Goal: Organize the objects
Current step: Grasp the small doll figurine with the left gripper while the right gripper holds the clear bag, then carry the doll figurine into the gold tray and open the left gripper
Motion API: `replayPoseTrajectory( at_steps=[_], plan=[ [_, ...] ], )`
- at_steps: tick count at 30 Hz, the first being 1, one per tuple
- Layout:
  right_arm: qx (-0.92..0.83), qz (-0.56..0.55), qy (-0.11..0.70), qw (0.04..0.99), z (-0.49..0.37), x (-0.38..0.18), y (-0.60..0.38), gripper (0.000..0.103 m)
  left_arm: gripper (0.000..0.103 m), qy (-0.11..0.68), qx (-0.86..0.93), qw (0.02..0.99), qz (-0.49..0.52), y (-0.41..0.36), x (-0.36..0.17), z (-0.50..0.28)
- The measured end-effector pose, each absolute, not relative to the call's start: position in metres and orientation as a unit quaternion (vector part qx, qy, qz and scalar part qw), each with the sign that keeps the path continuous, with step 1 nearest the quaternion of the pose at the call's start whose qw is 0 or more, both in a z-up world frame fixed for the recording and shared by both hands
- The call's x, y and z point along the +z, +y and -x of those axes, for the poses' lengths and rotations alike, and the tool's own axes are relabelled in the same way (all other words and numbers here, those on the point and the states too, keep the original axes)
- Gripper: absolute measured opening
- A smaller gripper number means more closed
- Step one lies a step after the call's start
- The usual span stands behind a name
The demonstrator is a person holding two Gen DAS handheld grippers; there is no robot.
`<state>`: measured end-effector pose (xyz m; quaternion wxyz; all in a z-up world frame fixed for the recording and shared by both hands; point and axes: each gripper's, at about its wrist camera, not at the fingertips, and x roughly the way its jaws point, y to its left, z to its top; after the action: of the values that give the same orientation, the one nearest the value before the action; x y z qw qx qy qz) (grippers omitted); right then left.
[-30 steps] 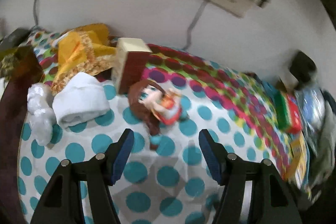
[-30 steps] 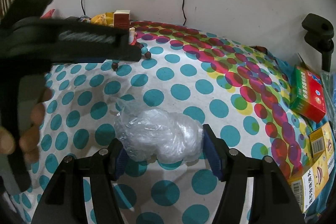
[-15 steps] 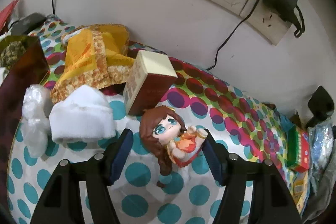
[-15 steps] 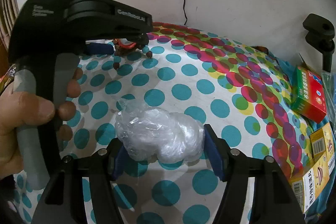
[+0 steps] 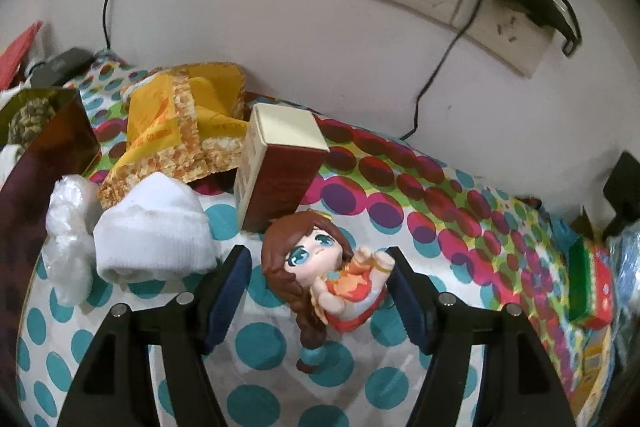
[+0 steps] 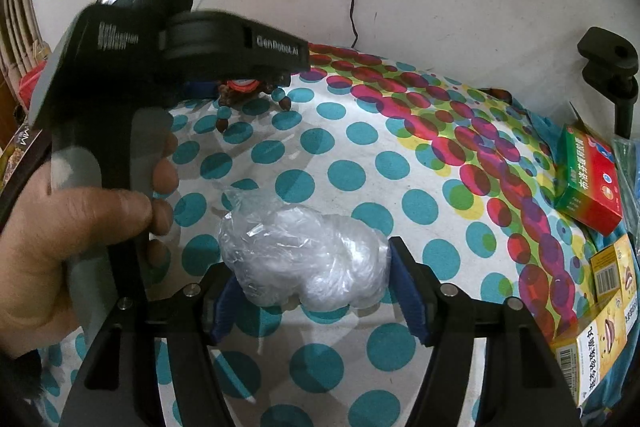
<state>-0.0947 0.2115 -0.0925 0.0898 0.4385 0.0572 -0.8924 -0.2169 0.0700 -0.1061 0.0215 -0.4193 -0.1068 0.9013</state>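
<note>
Both tongs are seen spread apart over a polka-dot cloth [image 6: 360, 131]: the left gripper [image 5: 318, 269] is held released, its blue-padded fingers [image 5: 232, 283] set on either side of a small doll figure [image 5: 320, 275] that is laid on its back between them, and whether the right-hand pad is touching the doll's feet cannot be told; the right gripper [image 6: 310, 281] is likewise held released, its jaws flanking a crumpled clear plastic bag [image 6: 304, 259] that is rested on the cloth, with the pads just beside the bag on both sides and no squeeze shown. Just behind the doll's head an upright maroon box [image 5: 280, 175] with a cream top is stood, and beside it, to the left, a rolled white sock [image 5: 154, 241] and another wad of clear plastic [image 5: 68, 239] are placed near a yellow snack wrapper [image 5: 180, 123] against the wall. In the right wrist view the left hand [image 6: 68, 239] is seen wrapped around the handle of the other tool, and a red-and-green medicine box [image 6: 588, 183] and yellow cartons [image 6: 600, 323] are laid at the cloth's right edge, well apart from the bag
</note>
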Motion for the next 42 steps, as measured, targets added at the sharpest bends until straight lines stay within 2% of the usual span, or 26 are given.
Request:
replayPoseTrajectory(
  at_steps=[14,16,34,42],
  plan=[
    [-0.892,-0.439,0.057,0.090,0.094,-0.093,0.211,0.069,0.071,-0.091,0.902,0.018,0.421,0.072,-0.108,0.217],
    [-0.892,-0.439,0.057,0.090,0.095,-0.093,0.212,0.070,0.058,-0.089,0.904,0.023,0.418,0.070,-0.107,0.215],
    [-0.892,-0.439,0.058,0.091,0.095,-0.094,0.214,0.072,0.058,-0.086,0.900,0.082,0.420,0.039,-0.106,0.168],
    [-0.892,-0.439,0.057,0.092,0.093,-0.094,0.212,0.072,0.058,-0.040,0.899,0.116,0.419,0.042,-0.102,0.130]
  ],
)
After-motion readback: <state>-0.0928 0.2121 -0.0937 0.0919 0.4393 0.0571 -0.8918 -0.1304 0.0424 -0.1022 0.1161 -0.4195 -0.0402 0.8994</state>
